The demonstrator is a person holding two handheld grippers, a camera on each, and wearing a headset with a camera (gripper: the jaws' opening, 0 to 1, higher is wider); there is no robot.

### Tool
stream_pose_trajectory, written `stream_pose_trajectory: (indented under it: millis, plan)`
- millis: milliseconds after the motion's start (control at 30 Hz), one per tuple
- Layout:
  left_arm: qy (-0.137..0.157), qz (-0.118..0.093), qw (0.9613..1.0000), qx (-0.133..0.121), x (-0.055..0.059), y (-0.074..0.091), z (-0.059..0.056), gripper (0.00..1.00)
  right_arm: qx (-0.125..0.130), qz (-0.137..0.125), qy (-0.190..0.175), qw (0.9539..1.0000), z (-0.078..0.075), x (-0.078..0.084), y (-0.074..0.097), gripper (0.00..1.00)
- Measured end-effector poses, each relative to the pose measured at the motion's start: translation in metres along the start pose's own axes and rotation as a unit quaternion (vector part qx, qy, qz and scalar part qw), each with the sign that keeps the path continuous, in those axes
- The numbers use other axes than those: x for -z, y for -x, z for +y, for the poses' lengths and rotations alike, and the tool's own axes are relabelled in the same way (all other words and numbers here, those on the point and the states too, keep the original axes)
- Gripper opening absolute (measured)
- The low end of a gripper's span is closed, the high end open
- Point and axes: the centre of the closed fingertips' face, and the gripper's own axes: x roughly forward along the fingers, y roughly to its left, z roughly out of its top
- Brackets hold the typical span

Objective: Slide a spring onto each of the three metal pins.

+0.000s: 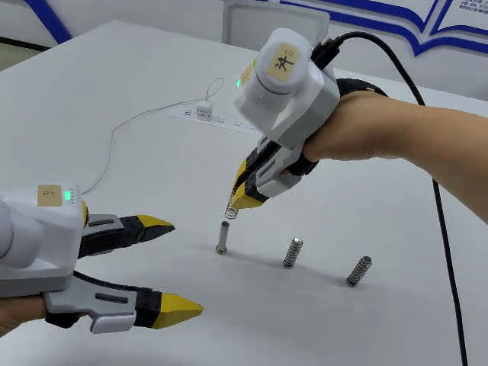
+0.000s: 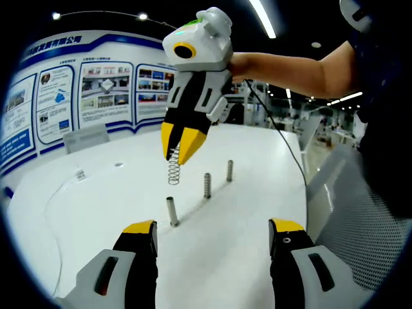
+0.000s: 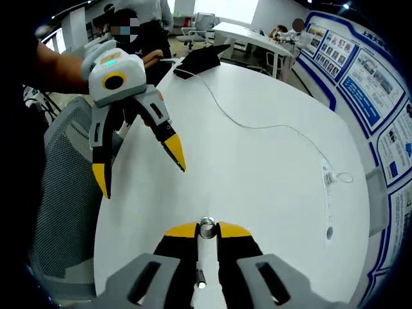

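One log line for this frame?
right gripper: shut on spring, over bare pin, not yet on | left gripper: open, apart | other two pins: springs on

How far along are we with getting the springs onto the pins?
Two of three look done: the middle pin and the rightmost pin each wear a spring. In hand: the right tool is shut on the third spring, which hangs just above the bare pin. Remaining: lower that spring onto it. The left tool is open, holding nothing.

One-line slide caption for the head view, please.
Right hand-held gripper holds a spring above the bare pin; two other pins already carry theirs.
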Motion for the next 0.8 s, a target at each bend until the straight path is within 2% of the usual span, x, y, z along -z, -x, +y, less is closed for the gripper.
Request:
stream_pose_trajectory:
  millis: [267,800]
  plan:
    - [0.003,0.0,1.0,-0.005,0.002,0.002,0.004,0.73,-0.007,0.01,-0.004,0.9999,-0.001,0.005,-0.012,0.12]
    - [0.005,0.001,1.0,-0.005,0.003,0.003,0.007,0.73,-0.019,0.018,-0.011,0.9996,-0.004,0.007,-0.024,0.12]
